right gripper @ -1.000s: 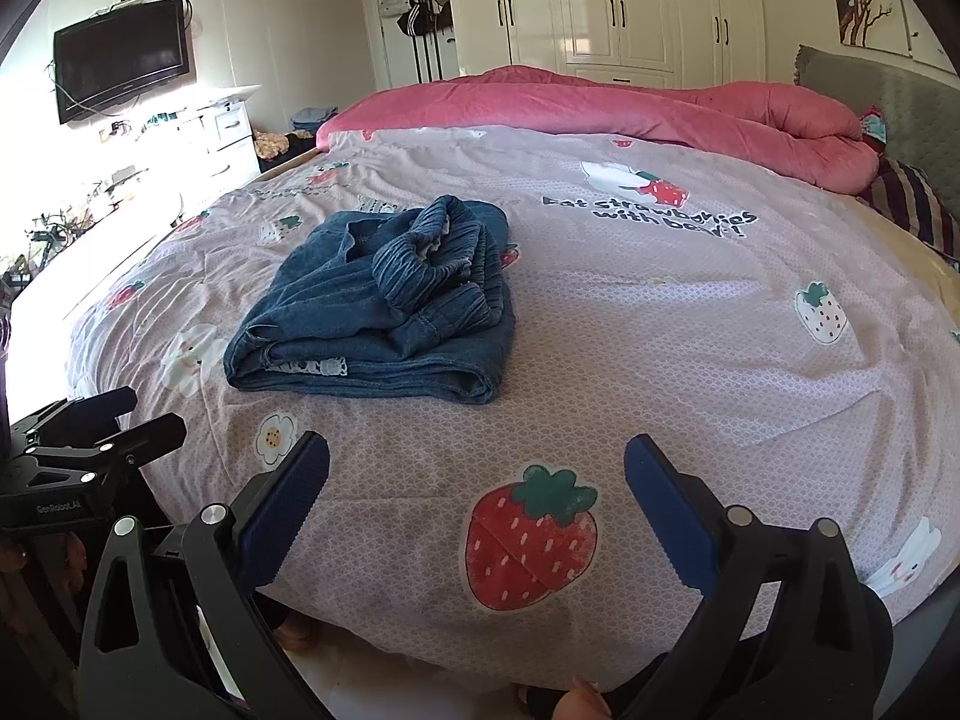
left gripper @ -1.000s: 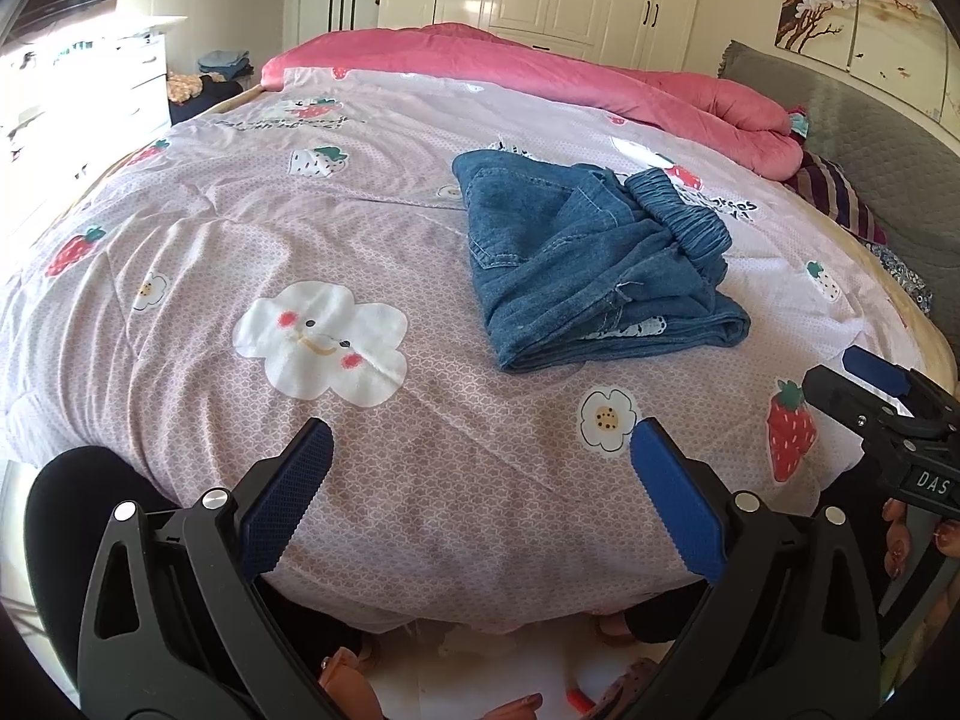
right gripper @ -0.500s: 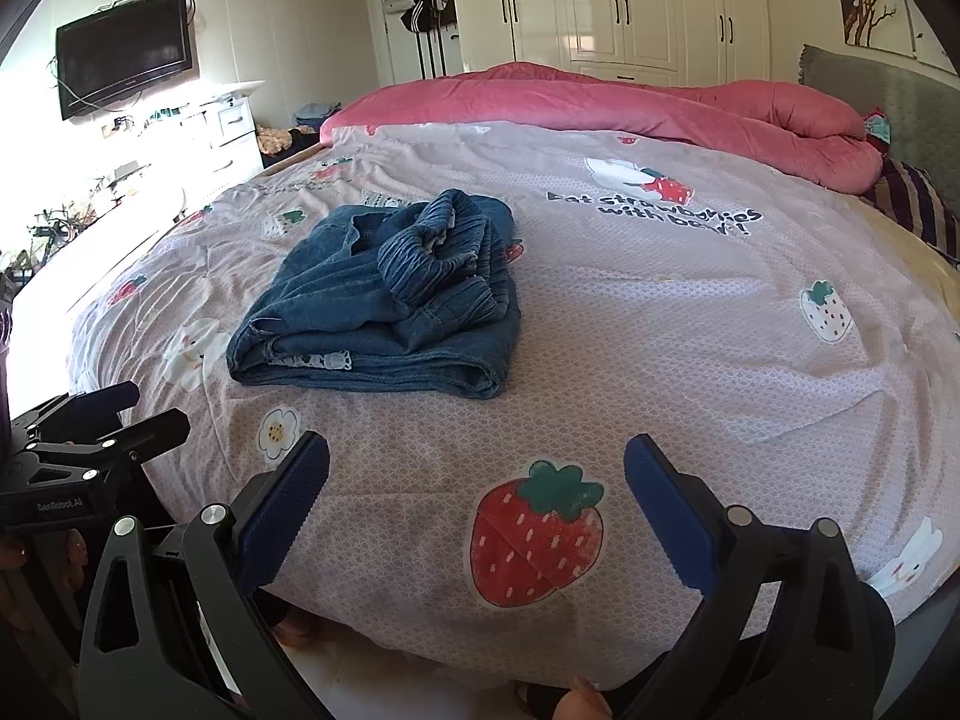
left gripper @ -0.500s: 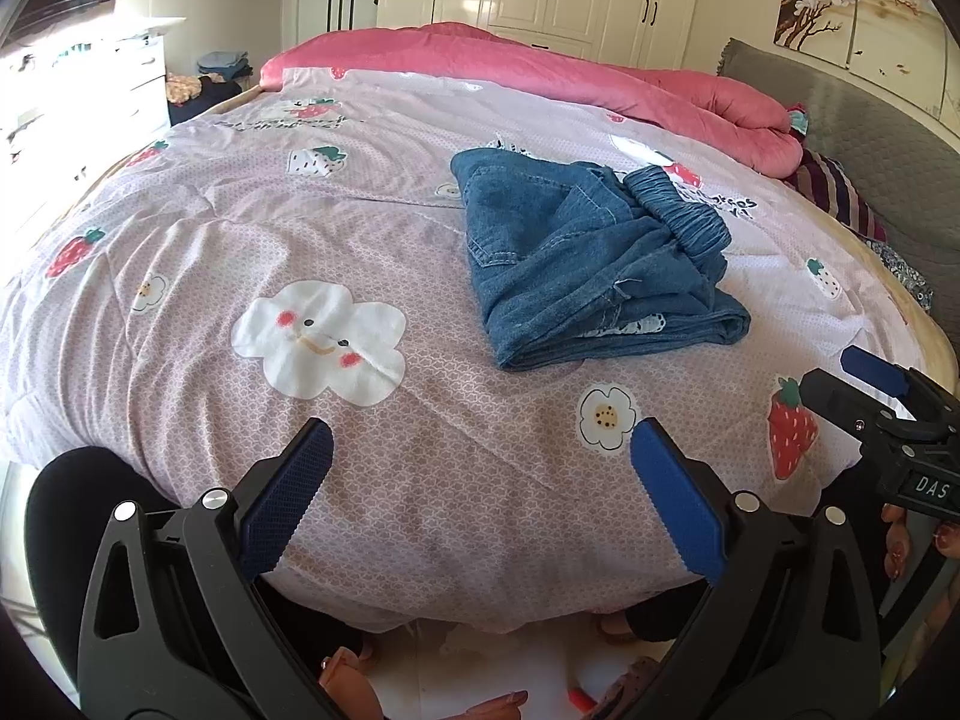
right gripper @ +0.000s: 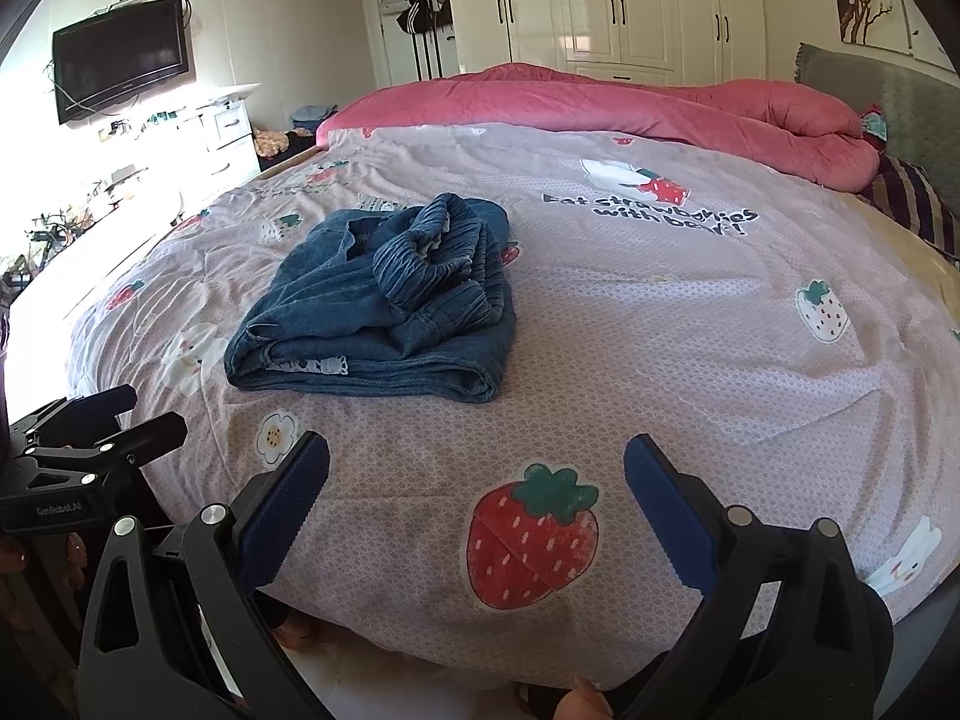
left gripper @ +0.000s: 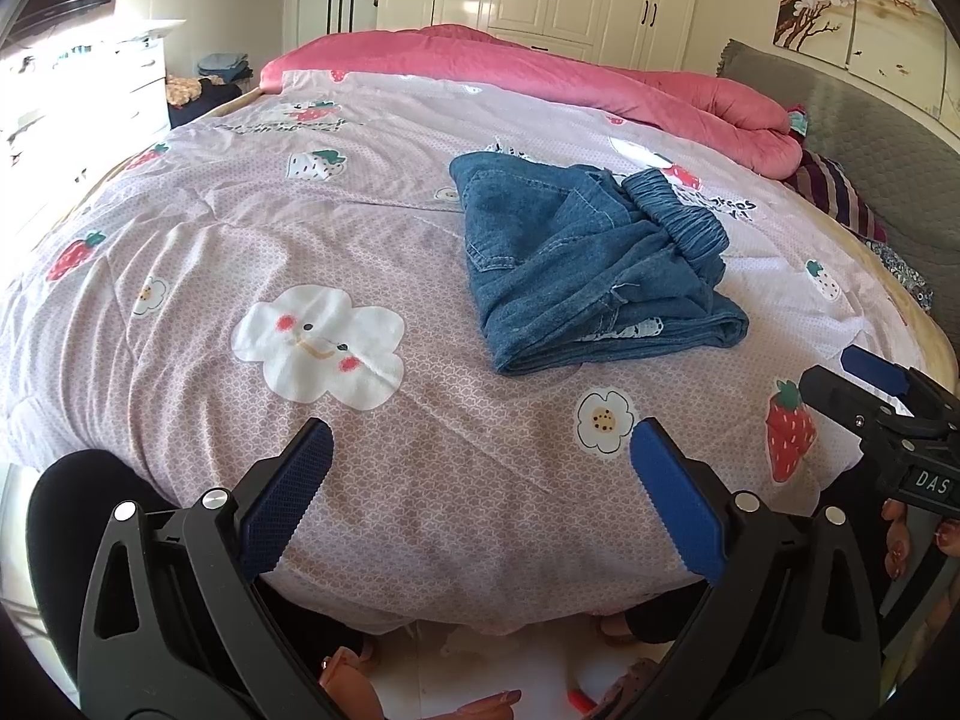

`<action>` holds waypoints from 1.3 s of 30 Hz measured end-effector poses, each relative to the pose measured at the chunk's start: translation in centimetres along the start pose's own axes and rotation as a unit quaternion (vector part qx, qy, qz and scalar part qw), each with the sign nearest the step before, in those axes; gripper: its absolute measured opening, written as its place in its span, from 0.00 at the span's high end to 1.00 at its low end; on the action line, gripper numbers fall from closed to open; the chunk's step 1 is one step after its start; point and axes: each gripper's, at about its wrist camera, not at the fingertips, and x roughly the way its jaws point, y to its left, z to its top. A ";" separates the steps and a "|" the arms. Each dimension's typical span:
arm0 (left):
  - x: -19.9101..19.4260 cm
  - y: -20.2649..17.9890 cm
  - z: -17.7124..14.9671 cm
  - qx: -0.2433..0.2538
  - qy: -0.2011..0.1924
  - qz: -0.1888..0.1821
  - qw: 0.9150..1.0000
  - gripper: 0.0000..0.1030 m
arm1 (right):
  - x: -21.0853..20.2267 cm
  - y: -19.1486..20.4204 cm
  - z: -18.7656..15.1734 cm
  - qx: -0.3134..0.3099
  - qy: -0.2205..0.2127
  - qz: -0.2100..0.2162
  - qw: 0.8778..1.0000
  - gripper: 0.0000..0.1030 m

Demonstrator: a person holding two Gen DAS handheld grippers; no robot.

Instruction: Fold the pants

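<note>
Bed: I saw a wide bed covered by a pale pink quilt printed with strawberries, clouds and flowers.
Pants: blue denim pants lay folded in a loose bundle near the middle of the quilt, waistband bunched on top.
Far edge: a rolled pink comforter stretched along the far side.
Right end: a striped pillow sat by the grey headboard.

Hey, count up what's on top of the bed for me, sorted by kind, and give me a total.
Denim pants, in a rough folded pile: 1
Pink comforter, bunched along the far side: 1
Striped pillow, by the headboard: 1
Total: 3
</note>
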 end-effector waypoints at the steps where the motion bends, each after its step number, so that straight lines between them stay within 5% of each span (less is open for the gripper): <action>1: 0.1 0.0 0.0 0.001 0.001 -0.001 1.000 0.09 | 0.0 0.0 0.0 -0.001 0.000 0.001 1.000 0.04; 30: 0.3 -0.3 0.0 -0.001 0.013 0.025 1.000 0.09 | 0.6 -0.8 0.0 0.008 0.010 -0.010 1.000 0.04; 36: -0.5 1.8 1.9 -0.032 -0.022 -0.006 0.999 0.09 | 1.8 -2.9 0.2 0.029 0.016 -0.030 0.999 0.04; 39: 0.3 3.7 4.0 -0.027 -0.023 0.016 0.999 0.09 | 2.5 -5.4 1.0 0.059 0.021 -0.042 0.997 0.04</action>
